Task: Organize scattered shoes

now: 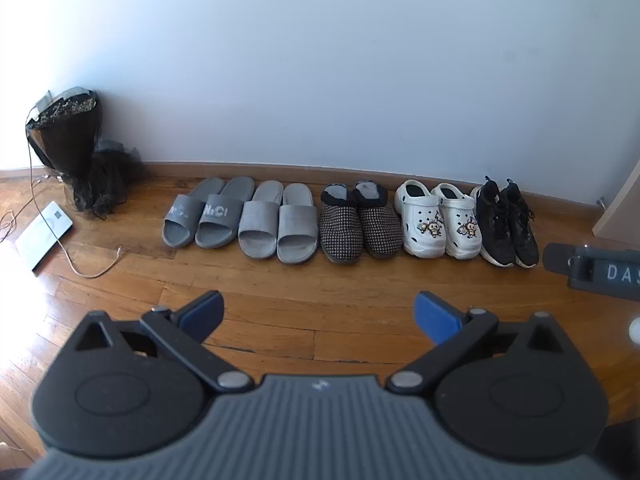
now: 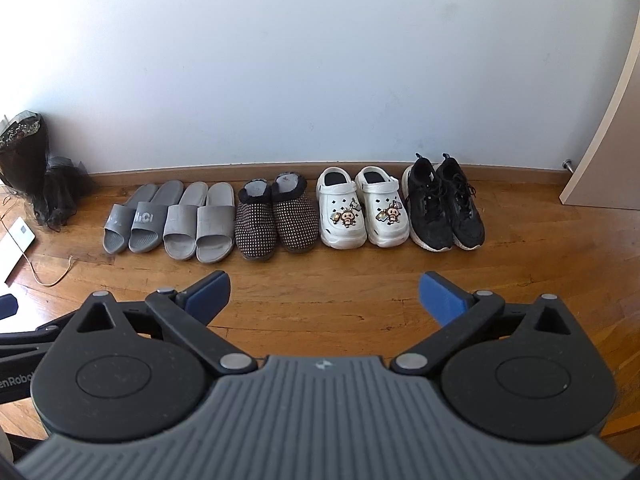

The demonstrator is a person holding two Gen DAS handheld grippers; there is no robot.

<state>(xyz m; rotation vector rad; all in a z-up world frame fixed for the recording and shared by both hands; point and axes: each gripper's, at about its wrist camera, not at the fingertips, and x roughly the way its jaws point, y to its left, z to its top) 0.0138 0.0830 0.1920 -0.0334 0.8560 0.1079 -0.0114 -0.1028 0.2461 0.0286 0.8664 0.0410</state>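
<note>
Five pairs of shoes [image 2: 296,210] sit paired in one row along the wall [image 2: 320,60] (looks organized); left gripper [image 1: 318,316] and right gripper [image 2: 324,294] both released, nothing held, no stray shoe visible to fetch.

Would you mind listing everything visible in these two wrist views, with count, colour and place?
lettered slides: one pair, grey, far left of the row along the wall
plain slides: one pair, lighter grey, second in the row
house slippers: one pair, dark with pale dots, middle of the row
clogs: one pair, white with cartoon charms, fourth in the row
sneakers: one pair, black with white soles, right end of the row
bouquet: one, black wrapping, leaning on the wall left of the shoes
flat device: one, white, on the floor by the bouquet
cable: one, pale, trailing over the floor
left gripper: blue pads, open, empty
right gripper: blue pads, open, empty
</note>
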